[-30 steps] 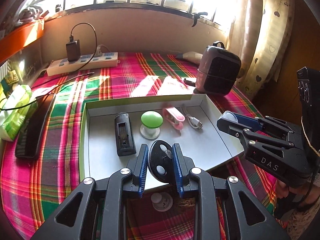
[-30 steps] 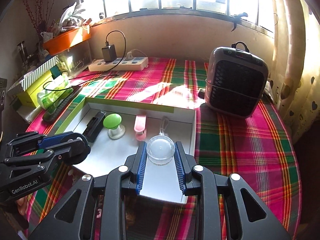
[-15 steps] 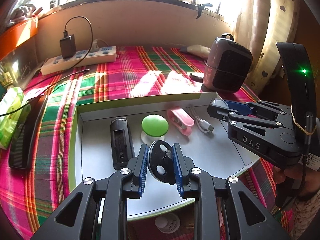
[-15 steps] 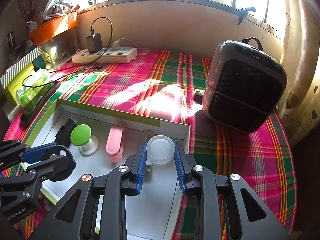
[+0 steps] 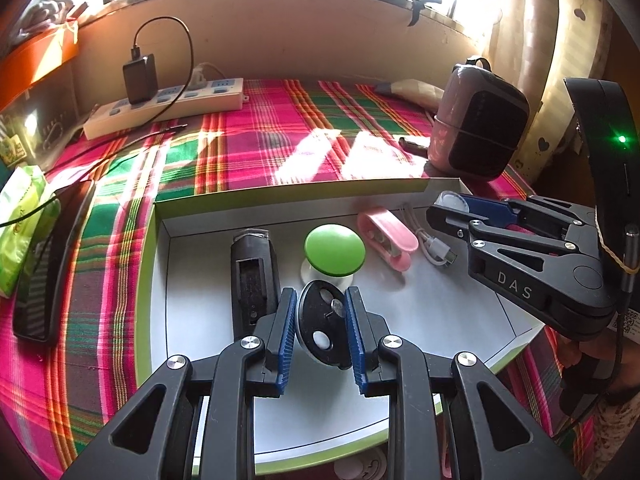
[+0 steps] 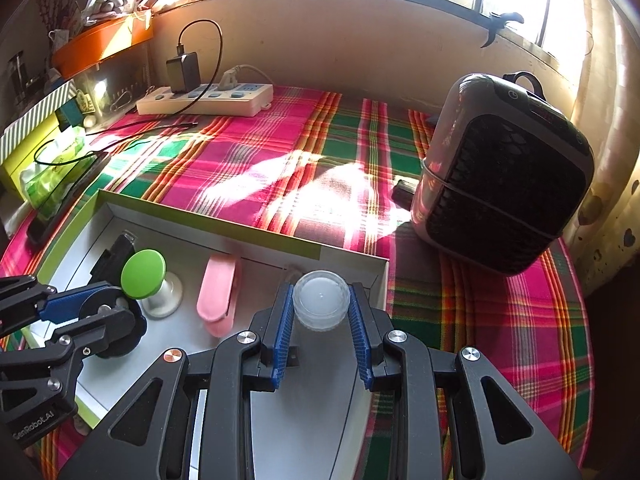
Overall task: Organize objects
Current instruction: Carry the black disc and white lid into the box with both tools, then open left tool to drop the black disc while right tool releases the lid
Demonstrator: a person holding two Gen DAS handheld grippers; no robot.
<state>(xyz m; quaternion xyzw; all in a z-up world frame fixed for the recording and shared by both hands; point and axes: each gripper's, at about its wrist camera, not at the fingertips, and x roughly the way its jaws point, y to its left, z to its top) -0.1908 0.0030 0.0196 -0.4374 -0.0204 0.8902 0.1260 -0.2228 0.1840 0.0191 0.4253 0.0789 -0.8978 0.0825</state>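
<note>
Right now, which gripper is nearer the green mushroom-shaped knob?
Left. The left gripper, holding a black disc, sits just in front of the green knob; the right gripper is off beyond the pink clip.
</note>
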